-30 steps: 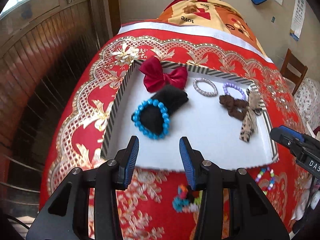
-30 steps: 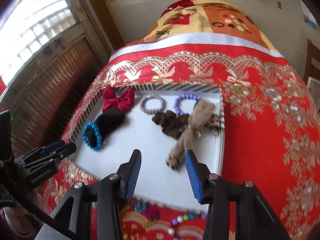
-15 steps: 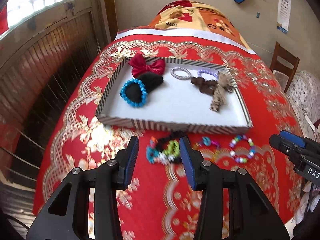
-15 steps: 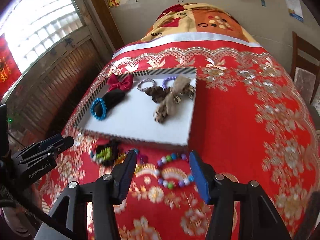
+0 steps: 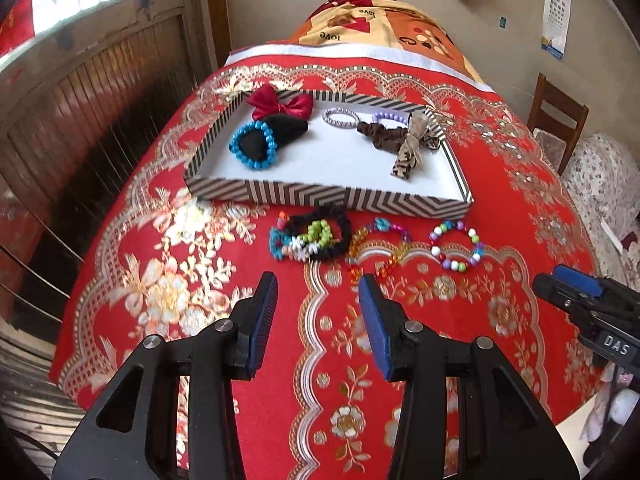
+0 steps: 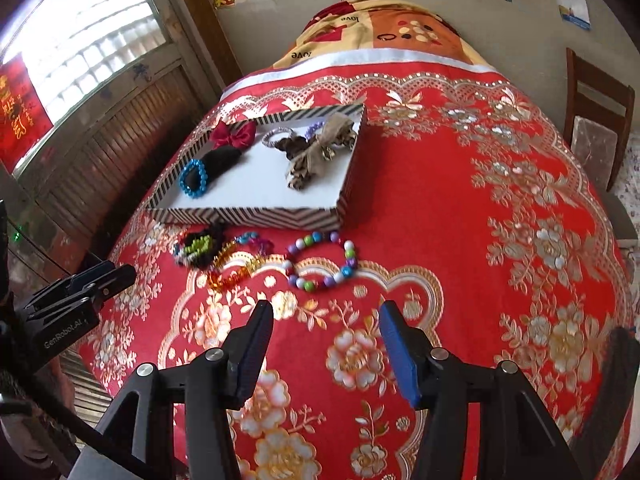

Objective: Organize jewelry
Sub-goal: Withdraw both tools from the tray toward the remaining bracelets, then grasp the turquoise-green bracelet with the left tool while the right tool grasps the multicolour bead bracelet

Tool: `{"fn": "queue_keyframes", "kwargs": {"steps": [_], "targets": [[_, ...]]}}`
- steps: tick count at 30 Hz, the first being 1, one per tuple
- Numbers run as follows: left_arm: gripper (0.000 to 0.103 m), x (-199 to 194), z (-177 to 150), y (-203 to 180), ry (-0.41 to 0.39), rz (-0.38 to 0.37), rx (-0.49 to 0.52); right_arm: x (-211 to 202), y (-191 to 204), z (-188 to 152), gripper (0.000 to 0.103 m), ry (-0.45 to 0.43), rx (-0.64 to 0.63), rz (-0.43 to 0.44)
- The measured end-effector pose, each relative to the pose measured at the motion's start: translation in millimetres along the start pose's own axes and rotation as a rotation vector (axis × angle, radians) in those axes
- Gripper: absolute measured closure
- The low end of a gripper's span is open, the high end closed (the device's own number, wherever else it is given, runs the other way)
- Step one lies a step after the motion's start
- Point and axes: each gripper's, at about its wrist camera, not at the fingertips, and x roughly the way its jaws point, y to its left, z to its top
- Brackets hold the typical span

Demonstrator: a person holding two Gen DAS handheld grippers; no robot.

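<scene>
Tray [image 5: 320, 200] on the bed holds a blue bracelet [image 5: 253, 146], bow and scrunchies; three bead bracelets [image 5: 455, 245] and a black scrunchie lie just near it, unsorted. Left gripper [image 5: 318, 304] and right gripper [image 6: 326, 326] hover empty, jaws apart.

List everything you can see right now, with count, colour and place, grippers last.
tray: one, striped wall, white floor, on red cloth
bow: one, dark red, tray's far-left corner
blue bead bracelet: one, around black pad, in tray
rings: two, silver and purple, tray's far side
brown scrunchie: one, in tray
tan bow: one, tray's right
black scrunchie pile: one, mixed beads, before tray
orange-pink strand: one, before tray
pastel bracelet: one, before tray
chair: one, wooden, right
left gripper: open, empty
right gripper: open, empty
</scene>
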Motion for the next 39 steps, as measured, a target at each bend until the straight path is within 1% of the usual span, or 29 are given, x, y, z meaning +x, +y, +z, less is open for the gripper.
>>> {"fn": "queue_keyframes", "kwargs": {"steps": [2,7,11,14,17,23,26,29,30,31,32,34,35,36,38,39], "targets": [[0.061,2.9,-4.5,8.2,0.024,-0.027,-0.032,3.3,-1.1,-1.2,0.050,0.005,-0.003,0.000],[0.061,10.9,-10.9,28.0,0.054,-0.047,-0.080,19.5,-3.8,0.5,0.050,0.017,-0.014,0.001],[0.061,21.7,-8.8,47.4,0.069,-0.063,-0.107,36.7,-6.7,8.3,0.050,0.023,-0.017,-0.005],[0.058,31.8,-4.1,57.2,0.083,-0.078,-0.109,49.2,-7.8,15.4,0.050,0.032,-0.021,-0.007],[0.055,43.9,6.5,64.2,0.089,-0.112,-0.115,60.9,-7.4,22.8,0.050,0.040,-0.036,-0.018],[0.055,79.5,32.5,72.6,0.114,-0.124,-0.114,81.9,-7.4,35.2,0.050,0.053,-0.059,-0.034],[0.055,92.6,40.6,70.6,0.125,-0.155,-0.088,90.5,-8.4,39.1,0.050,0.057,-0.062,-0.039],[0.055,108.7,46.5,66.3,0.148,-0.155,-0.058,97.6,-8.9,41.4,0.051,0.060,-0.068,-0.044],[0.057,111.9,46.9,65.5,0.153,-0.162,-0.054,99.7,-8.4,42.0,0.053,0.061,-0.072,-0.044],[0.064,115.7,47.1,64.4,0.160,-0.172,-0.048,101.1,-7.6,42.2,0.057,0.060,-0.077,-0.043],[0.069,119.3,47.6,63.8,0.166,-0.174,-0.040,103.0,-6.4,42.1,0.059,0.061,-0.087,-0.047],[0.086,123.4,47.7,64.8,0.170,-0.183,-0.037,105.9,-3.5,42.1,0.065,0.055,-0.113,-0.064],[0.089,124.5,48.0,66.0,0.170,-0.193,-0.043,107.1,-2.1,42.1,0.071,0.053,-0.124,-0.070],[0.090,124.7,48.0,67.5,0.170,-0.199,-0.052,108.0,-1.2,42.7,0.074,0.049,-0.135,-0.076],[0.091,120.7,48.7,72.8,0.170,-0.221,-0.079,109.3,-1.7,44.3,0.091,0.051,-0.136,-0.067],[0.091,117.5,48.9,74.4,0.166,-0.229,-0.085,108.9,-3.2,45.1,0.093,0.055,-0.125,-0.054]]}}
